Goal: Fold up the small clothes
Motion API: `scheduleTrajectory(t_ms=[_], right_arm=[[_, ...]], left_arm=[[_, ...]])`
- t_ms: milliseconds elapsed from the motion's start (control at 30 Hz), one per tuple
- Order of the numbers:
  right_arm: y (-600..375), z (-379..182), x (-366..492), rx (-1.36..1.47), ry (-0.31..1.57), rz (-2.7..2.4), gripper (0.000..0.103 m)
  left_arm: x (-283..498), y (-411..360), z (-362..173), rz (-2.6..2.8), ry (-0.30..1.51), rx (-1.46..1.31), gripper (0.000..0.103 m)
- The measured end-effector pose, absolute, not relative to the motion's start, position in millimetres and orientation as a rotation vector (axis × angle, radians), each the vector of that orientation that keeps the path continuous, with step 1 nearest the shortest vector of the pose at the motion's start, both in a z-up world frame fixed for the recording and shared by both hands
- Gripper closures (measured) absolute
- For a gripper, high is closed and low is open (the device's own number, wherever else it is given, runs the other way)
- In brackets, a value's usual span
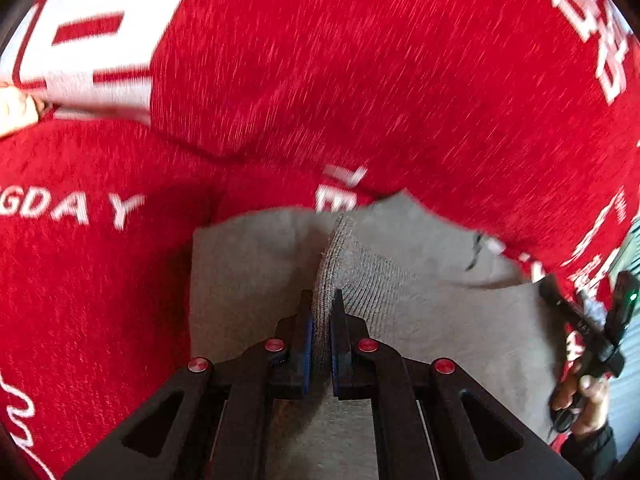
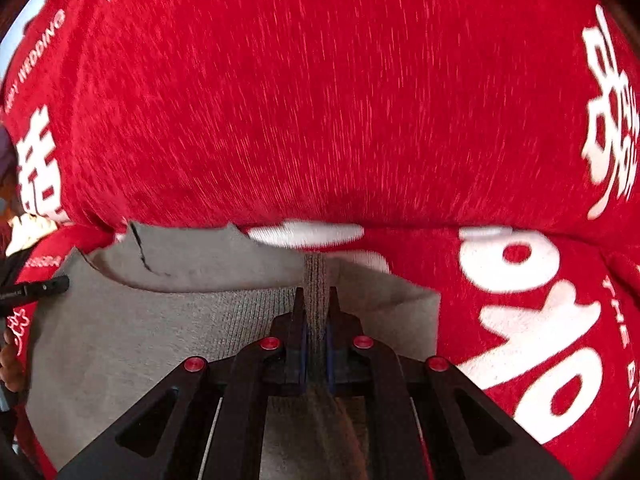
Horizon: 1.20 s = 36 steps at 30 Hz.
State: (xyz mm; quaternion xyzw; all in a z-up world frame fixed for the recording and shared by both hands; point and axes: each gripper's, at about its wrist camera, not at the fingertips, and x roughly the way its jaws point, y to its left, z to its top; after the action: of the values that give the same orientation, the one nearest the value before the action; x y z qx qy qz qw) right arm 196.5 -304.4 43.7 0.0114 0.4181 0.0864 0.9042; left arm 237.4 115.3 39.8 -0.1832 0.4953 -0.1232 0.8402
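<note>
A small grey garment (image 1: 420, 300) with a ribbed band lies on a red blanket (image 1: 320, 80). My left gripper (image 1: 321, 304) is shut on the ribbed band at the garment's near edge. In the right wrist view the same grey garment (image 2: 140, 328) shows, and my right gripper (image 2: 316, 300) is shut on its ribbed band as well. The right gripper also shows at the right edge of the left wrist view (image 1: 588, 320), held by a hand. Both views are motion-blurred.
The red blanket (image 2: 320, 100) with white lettering fills both views and bulges up beyond the garment. A white patterned patch (image 1: 92, 40) lies at the far left. The other gripper's tip (image 2: 36, 288) shows at the left edge of the right wrist view.
</note>
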Motion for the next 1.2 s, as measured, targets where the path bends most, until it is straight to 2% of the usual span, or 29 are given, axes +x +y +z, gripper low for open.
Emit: scheduleTrajectory(t_ms=[133,267,300,333,367,400,433,467,500,567,667,767,867,933,1000,1200], right_arm=[[-302.9,51.8,206.8,0.018,0.839,0.160,0.096],[-294.4,21.7,229.0,-0.036,0.944,0.120,0.096],[-292.9,15.8,232.2,-0.042,0.978,0.121,0.095],[-292.3,14.2,234.5,-0.042,0.998,0.123,0.086],[-293.7,18.3,234.0,-0.042,0.993,0.117,0.078],[-295.7,21.7,233.0,-0.040,0.991,0.109,0.054],[-301.2,29.1,229.1,-0.029,0.981,0.088,0.030],[-305.4,35.4,224.3,-0.021,0.967,0.069,0.024],[-312.1,47.7,212.7,-0.006,0.927,0.042,0.023],[-317.2,65.4,189.6,0.019,0.877,0.031,0.022],[-296.5,71.6,158.8,0.013,0.877,0.111,0.022],[-250.6,53.7,149.0,-0.062,0.943,0.217,0.022],[-211.8,25.9,152.2,-0.169,1.017,0.260,0.022],[-217.1,19.0,155.3,-0.223,0.993,0.210,0.022],[-247.1,20.2,161.6,-0.134,1.013,0.170,0.022],[-332.1,38.6,145.4,0.030,1.041,-0.042,0.021]], left_arm=[[249.9,113.7,54.4,-0.257,1.003,-0.382,0.095],[271.8,102.3,20.6,-0.194,1.118,-0.347,0.095],[274.5,101.2,10.6,-0.177,1.145,-0.352,0.092],[273.1,102.7,12.4,-0.169,1.113,-0.368,0.089],[273.8,104.1,14.0,-0.158,1.127,-0.371,0.077],[273.8,107.4,15.2,-0.157,1.142,-0.388,0.060],[273.0,113.7,18.1,-0.161,1.153,-0.422,0.049],[270.0,120.6,23.8,-0.145,1.140,-0.442,0.035],[264.9,128.4,32.3,-0.104,1.110,-0.444,0.025],[249.9,144.9,52.7,-0.036,1.041,-0.446,0.011],[221.6,144.5,71.9,-0.043,0.989,-0.457,0.011],[201.7,93.8,70.8,-0.181,1.030,-0.399,0.011],[195.3,30.4,59.7,-0.256,1.049,-0.234,0.011],[203.4,9.4,36.7,-0.217,1.093,-0.096,0.011],[210.8,22.3,15.6,-0.132,1.138,-0.074,0.010],[204.2,86.2,28.1,-0.021,1.148,-0.303,0.010]])
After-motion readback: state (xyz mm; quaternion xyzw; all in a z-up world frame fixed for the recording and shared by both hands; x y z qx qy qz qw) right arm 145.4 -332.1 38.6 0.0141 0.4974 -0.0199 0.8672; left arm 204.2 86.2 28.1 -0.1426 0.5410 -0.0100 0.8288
